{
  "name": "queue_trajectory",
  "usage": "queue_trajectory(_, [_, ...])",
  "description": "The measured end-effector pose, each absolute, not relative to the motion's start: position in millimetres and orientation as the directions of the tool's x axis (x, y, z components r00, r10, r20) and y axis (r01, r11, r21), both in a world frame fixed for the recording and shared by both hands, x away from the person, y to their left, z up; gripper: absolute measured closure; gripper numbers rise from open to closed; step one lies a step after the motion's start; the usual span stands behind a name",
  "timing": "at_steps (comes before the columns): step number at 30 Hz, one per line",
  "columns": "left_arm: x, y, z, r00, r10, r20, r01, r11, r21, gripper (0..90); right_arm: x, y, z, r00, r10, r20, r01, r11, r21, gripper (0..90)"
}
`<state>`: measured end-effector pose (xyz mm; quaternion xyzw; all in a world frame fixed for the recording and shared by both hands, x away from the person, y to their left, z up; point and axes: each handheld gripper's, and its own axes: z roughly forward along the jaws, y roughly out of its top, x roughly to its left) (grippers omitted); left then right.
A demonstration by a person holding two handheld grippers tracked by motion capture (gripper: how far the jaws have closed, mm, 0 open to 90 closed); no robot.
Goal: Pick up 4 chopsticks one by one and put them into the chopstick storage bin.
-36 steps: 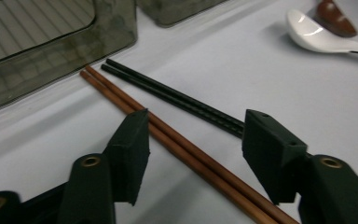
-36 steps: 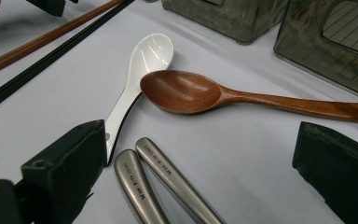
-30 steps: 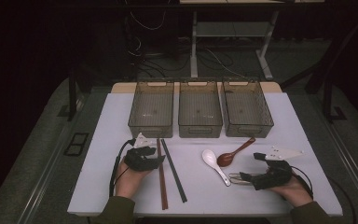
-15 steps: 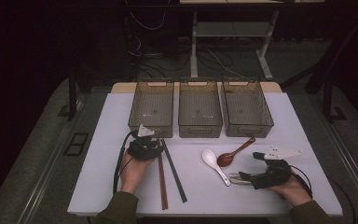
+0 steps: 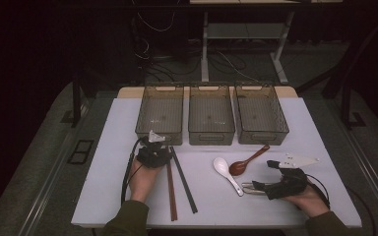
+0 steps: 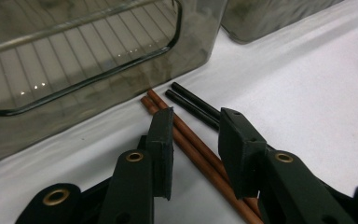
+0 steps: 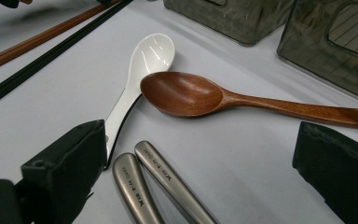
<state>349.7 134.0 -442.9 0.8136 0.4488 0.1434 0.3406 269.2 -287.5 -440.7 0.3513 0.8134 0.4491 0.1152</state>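
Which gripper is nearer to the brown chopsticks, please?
Left. The left gripper straddles the brown chopsticks, its jaws just closing around them; the right gripper sits across the table by the spoons.

Three bins [image 5: 211,118] are standing in a row across the far side of the table [image 5: 118,128], walling it off. Left bin [image 6: 74,60] is sitting just beyond the brown chopsticks [image 6: 200,154], leaving little room ahead of the left gripper [image 6: 196,140], whose jaws have just been closing with the brown pair between them. Black chopsticks [image 6: 191,105] are lying close beside. White spoon [image 7: 140,79], wooden spoon [image 7: 205,98] and steel handles [image 7: 154,186] are crowding the space before the right gripper [image 7: 200,177]. Bare tabletop is lying open between chopsticks and spoons.
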Motion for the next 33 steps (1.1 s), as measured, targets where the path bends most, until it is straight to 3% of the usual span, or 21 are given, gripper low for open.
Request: queue_trajectory(33, [350.8,134.4,-440.7,0.597,0.802,-0.002,0.605,-0.449,0.657,74.5,268.8,-287.6,-440.5,-0.729,0.672,0.129,0.467,0.350,0.812,3.0])
